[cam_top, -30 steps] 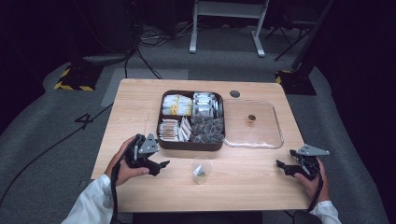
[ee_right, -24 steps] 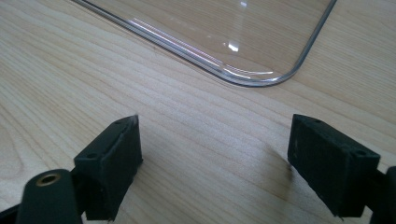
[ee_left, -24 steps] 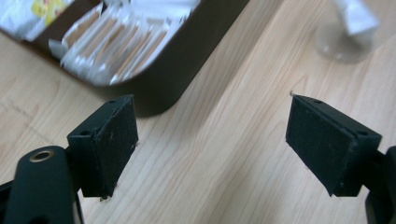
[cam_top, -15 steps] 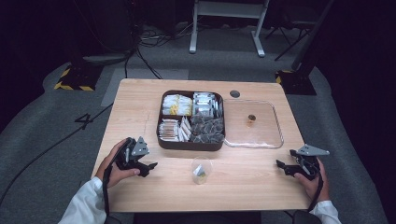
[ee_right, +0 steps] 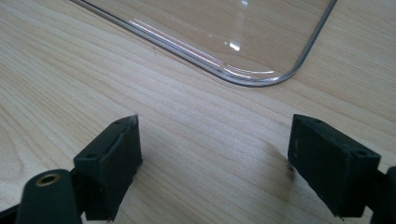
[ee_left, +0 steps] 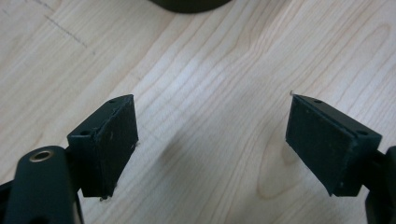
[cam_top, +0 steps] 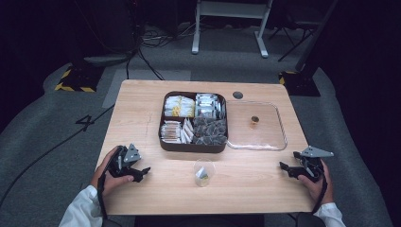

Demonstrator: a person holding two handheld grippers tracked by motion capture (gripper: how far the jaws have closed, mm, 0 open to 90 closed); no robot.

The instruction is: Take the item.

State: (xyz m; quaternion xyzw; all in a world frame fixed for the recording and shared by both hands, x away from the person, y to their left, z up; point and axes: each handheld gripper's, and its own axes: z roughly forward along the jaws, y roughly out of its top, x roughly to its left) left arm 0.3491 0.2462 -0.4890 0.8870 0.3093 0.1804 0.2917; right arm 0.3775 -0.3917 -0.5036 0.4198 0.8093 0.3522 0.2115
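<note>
A dark brown compartment box [cam_top: 163,142] holding several packets sits mid-table. To its right lies a clear lid [cam_top: 268,141] with a small brown knob [cam_top: 254,120]; its rounded corner [ee_right: 261,79] appears in the right gripper view. A small clear cup [cam_top: 204,172] with something yellowish inside stands in front of the box. My left gripper [cam_top: 142,172] rests at the front left, open, bare wood between its pads [ee_left: 109,144]. My right gripper [cam_top: 284,168] rests at the front right, open and empty, just short of the lid's corner.
The wooden table [cam_top: 142,109] has a dark round grommet [cam_top: 238,95] near its back edge. Beyond the table are a grey floor with cables, a yellow-black striped base [cam_top: 73,86] at the left and a white frame [cam_top: 227,19] at the back.
My left gripper has drawn back toward the front left edge of the table, away from the box. The right gripper has stayed in place.
</note>
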